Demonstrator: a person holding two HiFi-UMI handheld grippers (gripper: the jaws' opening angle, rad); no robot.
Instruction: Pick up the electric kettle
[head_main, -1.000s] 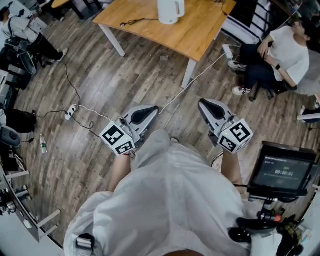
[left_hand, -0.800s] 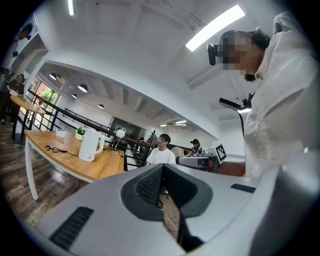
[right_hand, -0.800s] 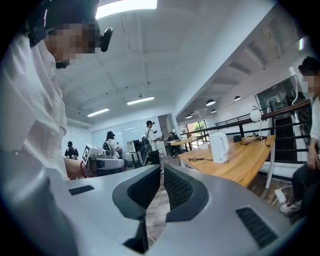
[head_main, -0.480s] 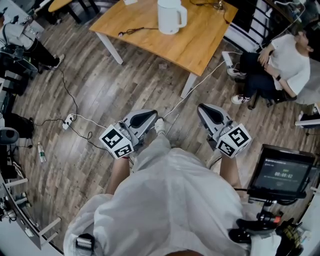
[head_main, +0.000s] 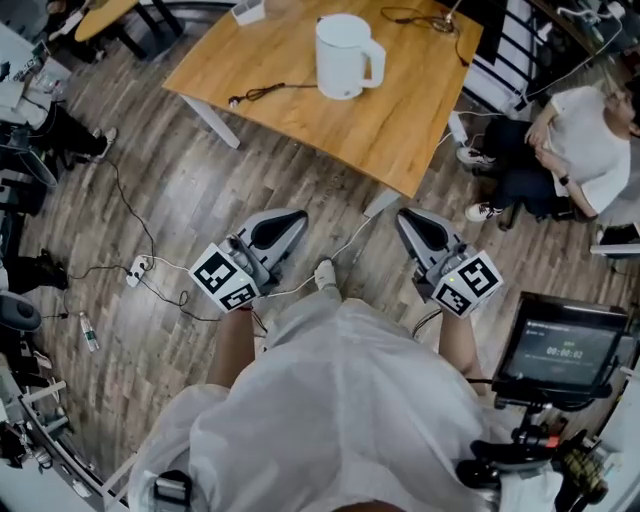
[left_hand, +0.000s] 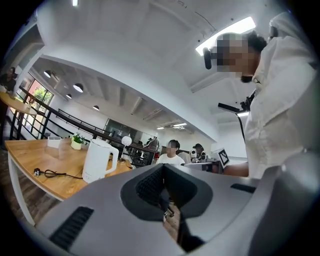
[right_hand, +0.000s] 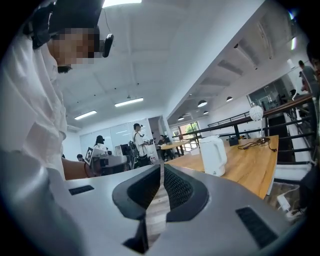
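The white plastic electric kettle (head_main: 345, 55) stands upright on the light wooden table (head_main: 400, 115), its handle (head_main: 376, 62) turned sideways, well apart from both tools. The left tool (head_main: 283, 222) and the right tool (head_main: 415, 222) are held level over the plank floor (head_main: 190, 190), each with its jaws closed together on nothing. The approach is judged to be in hand. Next, a tool would need to be carried to the handle and opened before anything is gripped.
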